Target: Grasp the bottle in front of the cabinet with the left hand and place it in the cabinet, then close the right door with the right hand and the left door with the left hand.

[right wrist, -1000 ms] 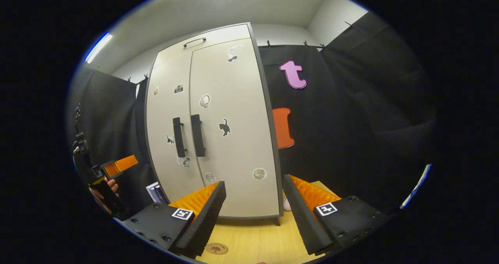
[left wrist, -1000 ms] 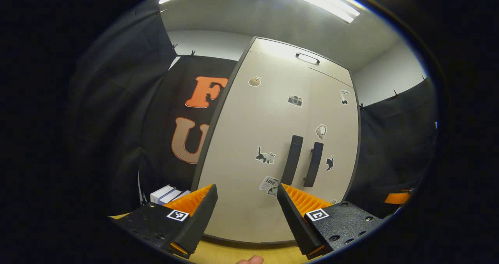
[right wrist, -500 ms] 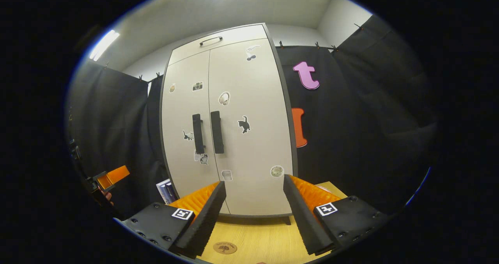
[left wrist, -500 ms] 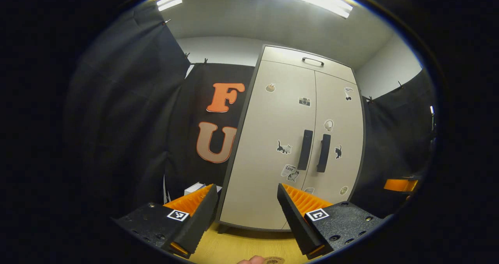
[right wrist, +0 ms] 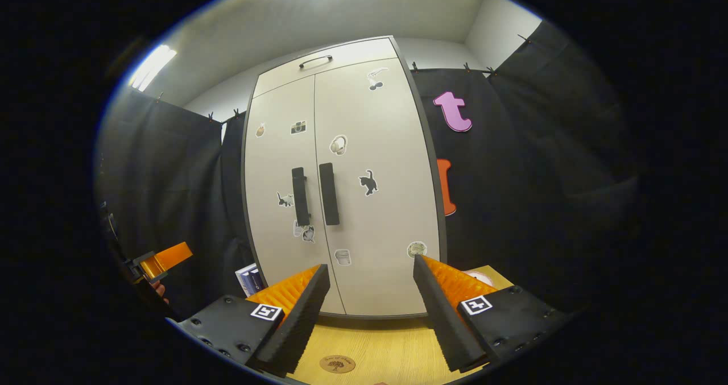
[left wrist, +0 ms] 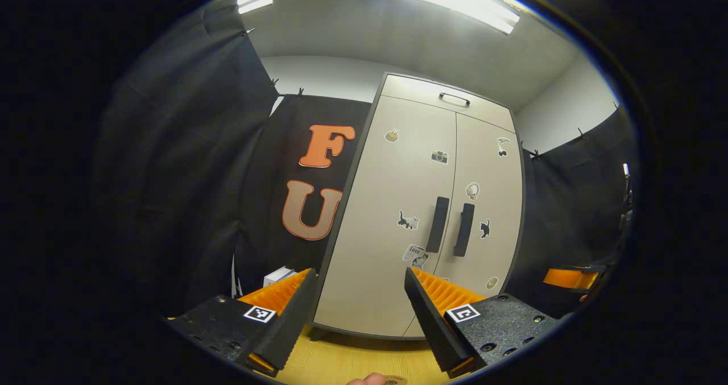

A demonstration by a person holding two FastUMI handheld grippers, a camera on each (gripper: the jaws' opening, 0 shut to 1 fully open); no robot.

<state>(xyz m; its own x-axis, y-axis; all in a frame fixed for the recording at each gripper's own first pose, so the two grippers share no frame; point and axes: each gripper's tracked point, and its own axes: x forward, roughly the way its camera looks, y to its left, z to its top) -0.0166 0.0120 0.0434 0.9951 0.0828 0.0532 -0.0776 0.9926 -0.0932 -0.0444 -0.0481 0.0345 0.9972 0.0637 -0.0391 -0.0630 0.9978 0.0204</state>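
A tall pale cabinet (left wrist: 421, 220) (right wrist: 341, 186) stands on the wooden table with both doors shut, their two dark handles (left wrist: 438, 224) (right wrist: 329, 194) side by side at the middle. Stickers dot both doors. My left gripper (left wrist: 359, 305) is open and holds nothing, back from the left door. My right gripper (right wrist: 369, 305) is open too, facing the right door from a distance. The left gripper (right wrist: 162, 260) also shows at the left edge of the right gripper view, and the right gripper (left wrist: 571, 278) at the right edge of the left gripper view.
Small boxes (left wrist: 278, 275) (right wrist: 250, 278) stand left of the cabinet. A round wooden coaster (right wrist: 336, 364) lies on the table (right wrist: 369, 351) in front of the cabinet. A white object (right wrist: 478, 277) lies to the cabinet's right. Black cloth walls surround the booth.
Both grippers have drawn back from the cabinet, which now looks smaller and farther off. The doors stay shut.
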